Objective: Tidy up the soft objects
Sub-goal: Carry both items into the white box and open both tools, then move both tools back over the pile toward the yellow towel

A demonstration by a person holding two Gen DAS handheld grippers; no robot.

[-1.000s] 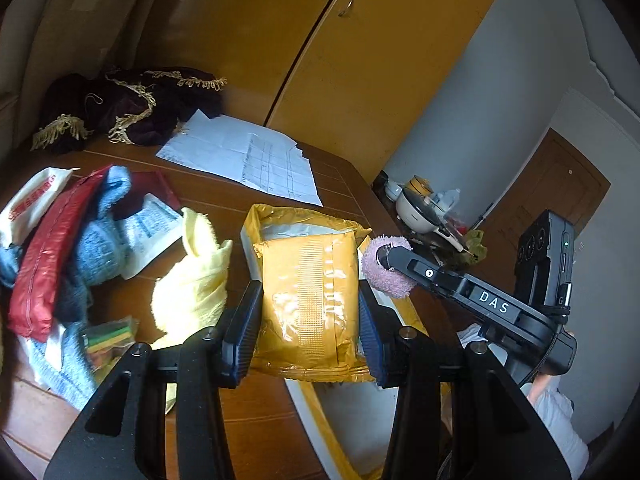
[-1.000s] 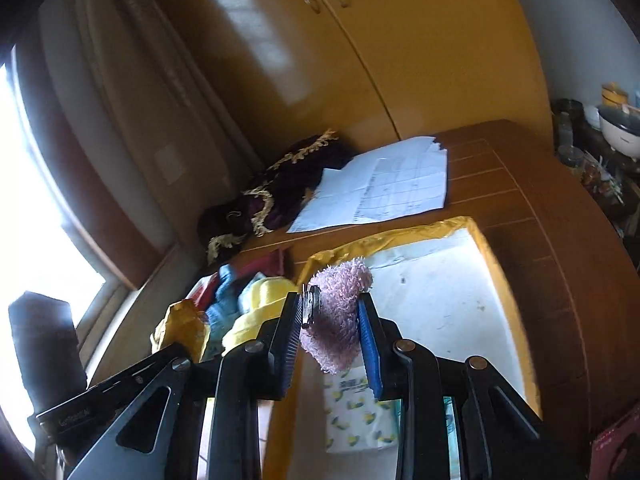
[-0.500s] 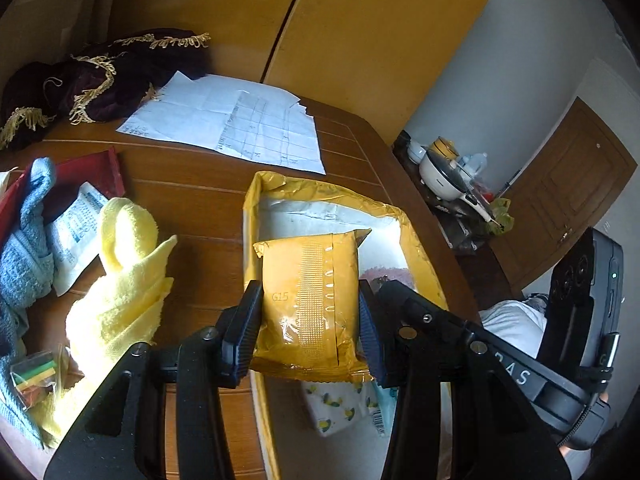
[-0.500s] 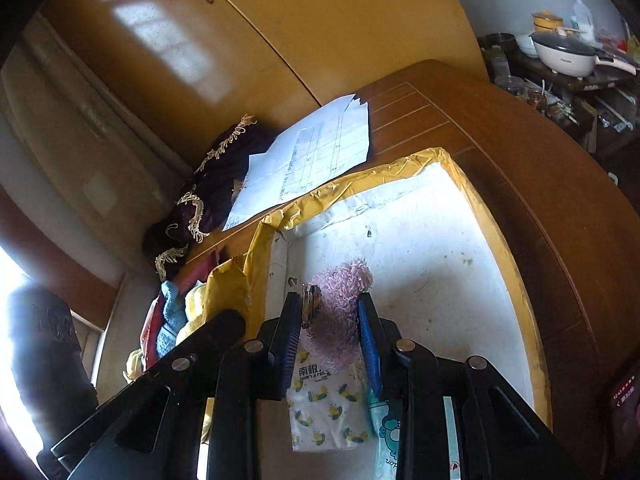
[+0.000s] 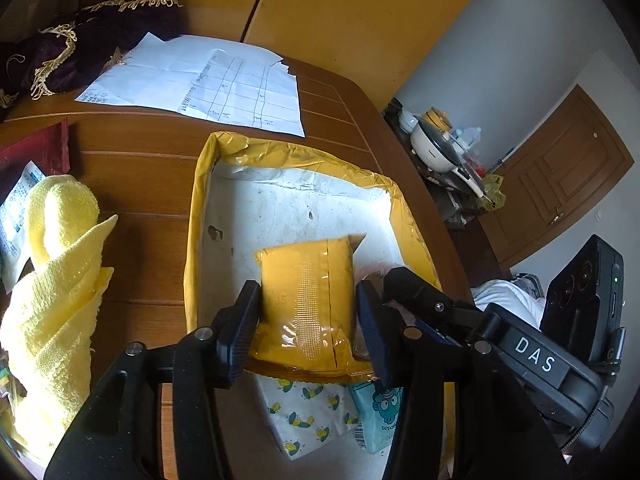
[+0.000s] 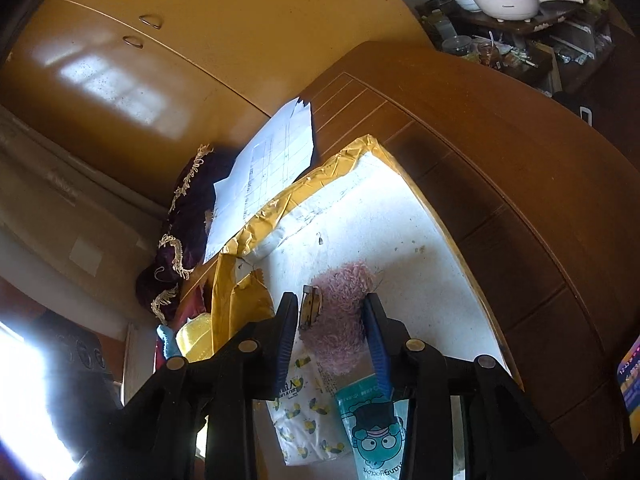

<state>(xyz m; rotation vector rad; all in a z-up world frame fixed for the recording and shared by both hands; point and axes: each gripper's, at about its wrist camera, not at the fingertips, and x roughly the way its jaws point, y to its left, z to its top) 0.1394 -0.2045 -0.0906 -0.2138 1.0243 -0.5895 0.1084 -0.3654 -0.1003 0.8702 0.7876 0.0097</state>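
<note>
We look along two handheld grippers over a brown wooden tabletop (image 5: pixel 152 160). Our left gripper (image 5: pixel 307 312) has its jaws closed against the sides of a yellow-orange sealed packet (image 5: pixel 306 300), holding it above a shallow tray (image 5: pixel 192 216) with yellow taped walls and a white floor. Our right gripper (image 6: pixel 331 320) sits low in the same tray, its jaws pressed on a fluffy pink item (image 6: pixel 338 312) with a small metal clip at its left side; we cannot tell whether the pink item touches the tray floor. Two tissue packs lie on the tray floor near the grippers: a white one with a yellow pattern (image 6: pixel 304 420) and a teal one with a cartoon face (image 6: pixel 374 432). Left of the tray, on the tabletop, sits a bunched yellow towel (image 5: pixel 56 292). Farther back lie printed paper sheets (image 5: pixel 200 80) and a dark fringed cloth (image 5: pixel 80 36).
</note>
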